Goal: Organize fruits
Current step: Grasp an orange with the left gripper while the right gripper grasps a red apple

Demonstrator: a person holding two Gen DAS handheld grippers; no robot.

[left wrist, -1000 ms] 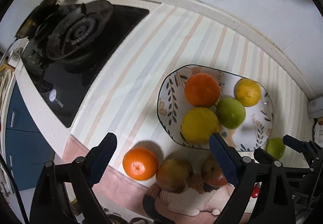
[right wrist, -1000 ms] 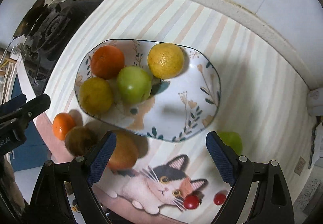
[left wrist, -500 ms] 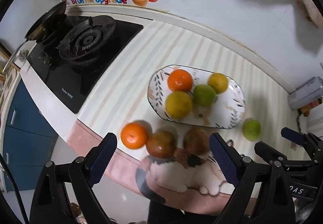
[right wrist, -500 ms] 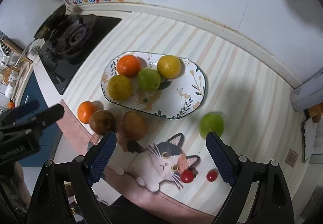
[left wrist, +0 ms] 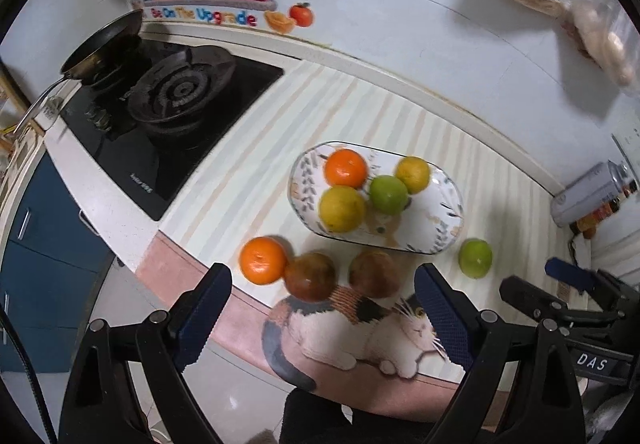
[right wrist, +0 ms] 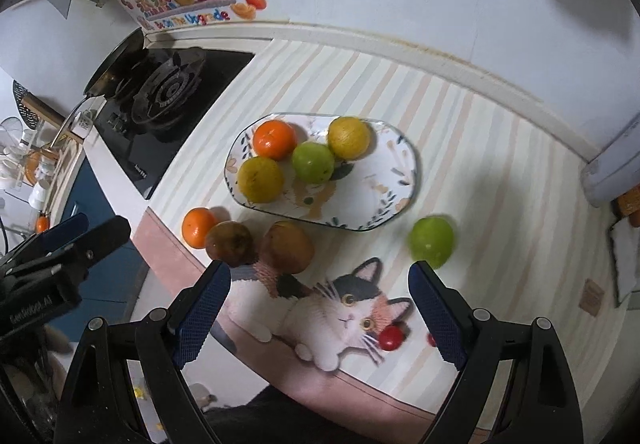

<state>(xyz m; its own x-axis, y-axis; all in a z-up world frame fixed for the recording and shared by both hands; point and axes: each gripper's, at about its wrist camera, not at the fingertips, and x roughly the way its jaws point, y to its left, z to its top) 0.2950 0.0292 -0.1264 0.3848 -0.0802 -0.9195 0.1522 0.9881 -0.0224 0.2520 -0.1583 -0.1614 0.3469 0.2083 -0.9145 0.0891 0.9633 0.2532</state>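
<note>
Both hand-held grippers [left wrist: 322, 318] [right wrist: 320, 314] wide open, empty

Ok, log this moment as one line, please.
left tongs: open, empty | right tongs: open, empty | plate: four fruits | counter: orange, two brown fruits, green fruit

Bare plate [right wrist: 384, 179] half — fruit-free
</note>
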